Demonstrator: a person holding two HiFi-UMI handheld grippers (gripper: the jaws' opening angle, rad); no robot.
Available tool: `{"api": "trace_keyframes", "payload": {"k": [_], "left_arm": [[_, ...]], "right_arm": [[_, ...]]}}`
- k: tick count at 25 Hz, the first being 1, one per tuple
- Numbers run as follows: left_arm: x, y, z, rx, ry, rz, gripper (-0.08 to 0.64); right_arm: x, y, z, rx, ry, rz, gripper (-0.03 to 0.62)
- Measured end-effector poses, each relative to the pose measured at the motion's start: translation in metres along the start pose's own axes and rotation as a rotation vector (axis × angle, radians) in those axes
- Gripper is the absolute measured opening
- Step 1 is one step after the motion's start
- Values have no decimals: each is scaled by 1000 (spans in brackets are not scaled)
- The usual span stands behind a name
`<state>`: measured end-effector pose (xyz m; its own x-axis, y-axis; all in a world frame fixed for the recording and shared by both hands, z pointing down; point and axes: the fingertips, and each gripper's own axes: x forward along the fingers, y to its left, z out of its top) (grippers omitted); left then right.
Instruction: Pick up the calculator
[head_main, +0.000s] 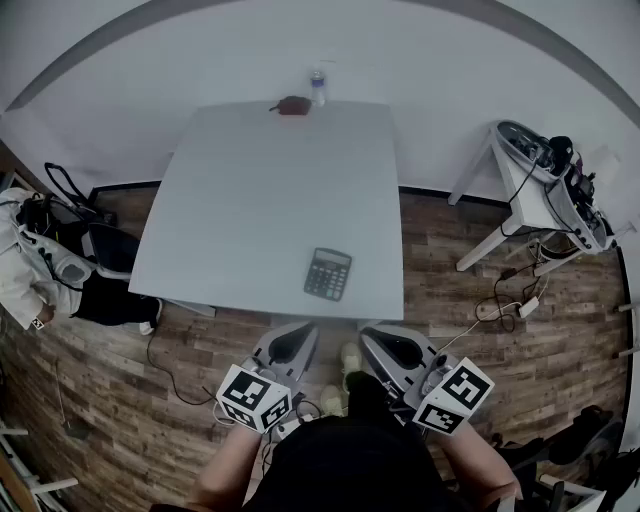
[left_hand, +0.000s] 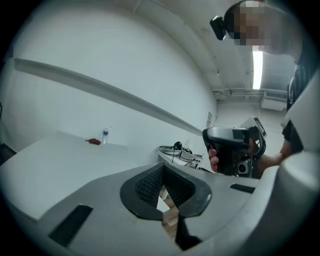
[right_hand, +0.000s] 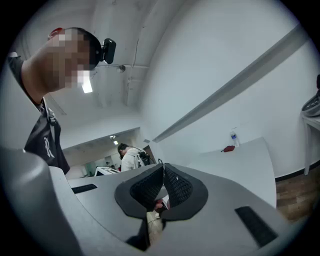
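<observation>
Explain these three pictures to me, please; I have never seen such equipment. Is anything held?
There is no robot: a person holds a two-jaw tool in each hand, the left gripper and the right gripper. The head view comes from a camera on the person's head, looking down. The other two come from cameras riding on the grippers, looking along their jaws. On the grey table are a calculator near the front edge, and a bottle and a small red thing at the far edge. Both pairs of jaws are closed and hold nothing.
</observation>
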<state>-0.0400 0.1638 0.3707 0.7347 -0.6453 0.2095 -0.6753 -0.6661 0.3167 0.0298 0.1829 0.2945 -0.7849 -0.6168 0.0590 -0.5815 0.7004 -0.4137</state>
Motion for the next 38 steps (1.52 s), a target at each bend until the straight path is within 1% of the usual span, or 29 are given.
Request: {"api": "trace_keyframes", "payload": {"k": [4, 6, 10, 14, 17, 20, 21, 23, 25, 29, 33, 38], "left_arm": [[29, 35, -13, -60, 44, -21, 2], [46, 57, -22, -77, 77, -30, 2], [76, 101, -38, -125, 133, -72, 2], [106, 137, -48, -139, 183, -89, 3], [128, 158, -59, -141, 237, -96, 3], [143, 177, -81, -146, 303, -101, 8], [146, 181, -91, -152, 330, -113, 30], [153, 191, -109, -163, 382, -151, 95], [165, 202, -123, -164, 423, -193, 122], [186, 215, -145, -175, 469, -277, 138], [208, 216, -166, -193, 496, -390, 142], [218, 212, -184, -148, 572, -531, 166]], "right_arm": [[22, -25, 6, -2, 12, 26, 14], [34, -41, 10, 2, 21, 39, 15], [56, -75, 19, 19, 47, 67, 15], [76, -115, 31, 50, 74, 98, 15], [89, -145, 40, 78, 82, 121, 15], [101, -169, 41, 118, 98, 136, 15], [104, -173, 39, 132, 105, 141, 14], [110, -180, 35, 150, 117, 156, 14], [115, -188, 31, 161, 132, 168, 15], [121, -202, 18, 198, 172, 158, 15], [119, -209, 4, 229, 203, 124, 15], [118, -209, -11, 254, 229, 90, 15]]}}
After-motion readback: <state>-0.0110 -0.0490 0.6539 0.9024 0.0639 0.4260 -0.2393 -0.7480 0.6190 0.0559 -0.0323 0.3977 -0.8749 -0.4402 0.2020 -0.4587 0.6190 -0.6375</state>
